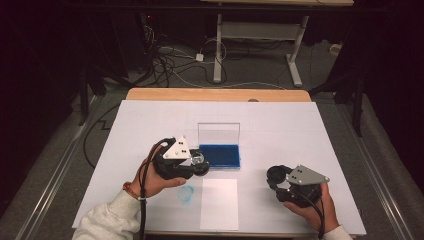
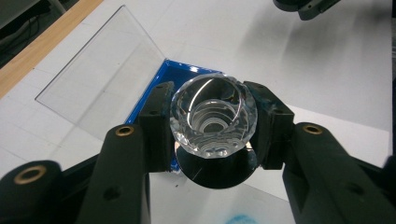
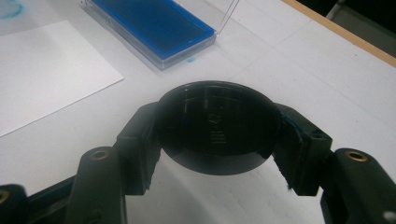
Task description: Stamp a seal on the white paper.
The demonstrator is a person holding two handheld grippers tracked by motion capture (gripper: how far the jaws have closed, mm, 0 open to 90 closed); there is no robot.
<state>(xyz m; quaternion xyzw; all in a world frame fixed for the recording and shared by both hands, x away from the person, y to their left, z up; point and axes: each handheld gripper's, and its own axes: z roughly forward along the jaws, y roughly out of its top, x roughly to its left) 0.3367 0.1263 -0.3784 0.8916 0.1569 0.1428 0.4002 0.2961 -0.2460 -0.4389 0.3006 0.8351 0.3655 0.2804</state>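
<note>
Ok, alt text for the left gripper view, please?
The left gripper clamps a clear faceted stamp handle with a black round base, above white paper; behind it lies an open blue ink pad with its clear lid up.

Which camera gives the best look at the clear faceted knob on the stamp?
The left gripper view: the clear faceted knob sits close up, clamped between the left claw jaws. In the high view the knob is a tiny glint beside the blue ink pad.

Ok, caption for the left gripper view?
Left tool clamps a clear faceted stamp above the open blue ink pad.
</note>
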